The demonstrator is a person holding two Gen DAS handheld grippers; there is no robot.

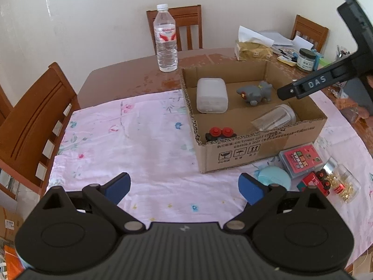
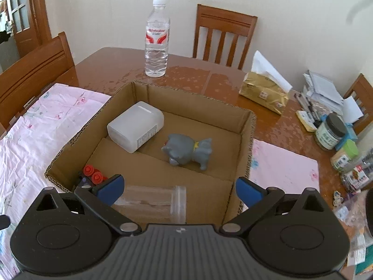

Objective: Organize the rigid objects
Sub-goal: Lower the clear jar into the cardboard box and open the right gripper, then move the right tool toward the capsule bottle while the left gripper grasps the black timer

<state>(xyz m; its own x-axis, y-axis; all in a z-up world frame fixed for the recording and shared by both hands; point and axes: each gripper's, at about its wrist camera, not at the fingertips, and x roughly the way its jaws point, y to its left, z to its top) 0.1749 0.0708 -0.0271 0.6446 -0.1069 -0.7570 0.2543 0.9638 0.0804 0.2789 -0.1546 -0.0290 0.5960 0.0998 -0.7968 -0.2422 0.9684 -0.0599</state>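
Observation:
An open cardboard box (image 1: 256, 154) (image 2: 77, 144) stands on the pink cloth. Inside lie a white plastic container (image 1: 211, 94) (image 2: 135, 126), a grey toy animal (image 1: 255, 92) (image 2: 188, 151), a black toy with red caps (image 1: 220, 134) (image 2: 93, 175) and a clear jar (image 1: 275, 117) (image 2: 153, 200) on its side. My right gripper (image 2: 178, 191) hangs open just over the jar, pads clear of it. My left gripper (image 1: 184, 189) is open over bare cloth, in front of the box. Right of the box lie a teal round case (image 1: 275, 177), a red card pack (image 1: 300, 161), a red toy (image 1: 314, 183) and a jar of gold pins (image 1: 345, 184).
A water bottle (image 1: 165, 39) (image 2: 156, 39) stands behind the box on the brown table (image 2: 112, 63). A gold tissue pack (image 2: 263, 93), papers, pens and small jars (image 2: 331, 130) crowd the far right. Wooden chairs (image 1: 30, 126) surround the table.

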